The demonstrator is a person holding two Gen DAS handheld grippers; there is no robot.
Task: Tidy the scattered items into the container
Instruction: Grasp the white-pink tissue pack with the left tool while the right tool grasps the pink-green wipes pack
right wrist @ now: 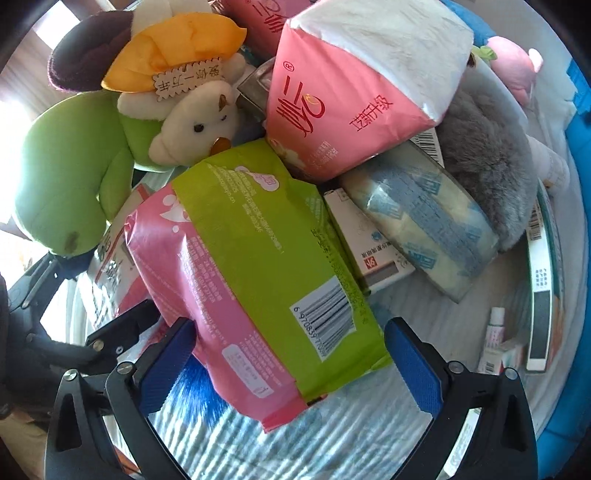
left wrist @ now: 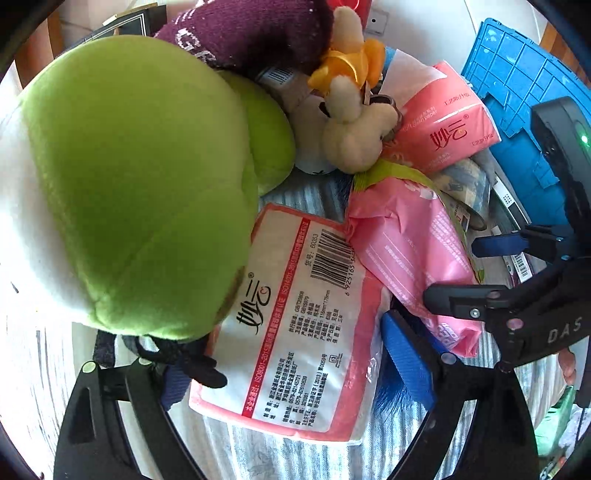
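Note:
My left gripper (left wrist: 291, 362) is open over a flat pink-and-white tissue pack (left wrist: 295, 325); a big green plush (left wrist: 136, 192) lies against its left finger. My right gripper (right wrist: 291, 365) is open with its jaws either side of a pink-and-green wipes pack (right wrist: 266, 280), not closed on it; it also shows in the left wrist view (left wrist: 509, 288) beside that pack (left wrist: 410, 243). A blue crate lid (left wrist: 524, 85) is at the upper right. A cream plush with an orange bow (right wrist: 195, 122) and an upright pink tissue pack (right wrist: 351, 99) lie behind.
A purple knit item (left wrist: 251, 33), a grey fluffy thing (right wrist: 487, 166), a blue-printed roll pack (right wrist: 424, 229), small boxes (right wrist: 369, 243), a tube (right wrist: 493, 328) and a pink plush (right wrist: 517, 66) crowd the striped cloth (right wrist: 295, 443).

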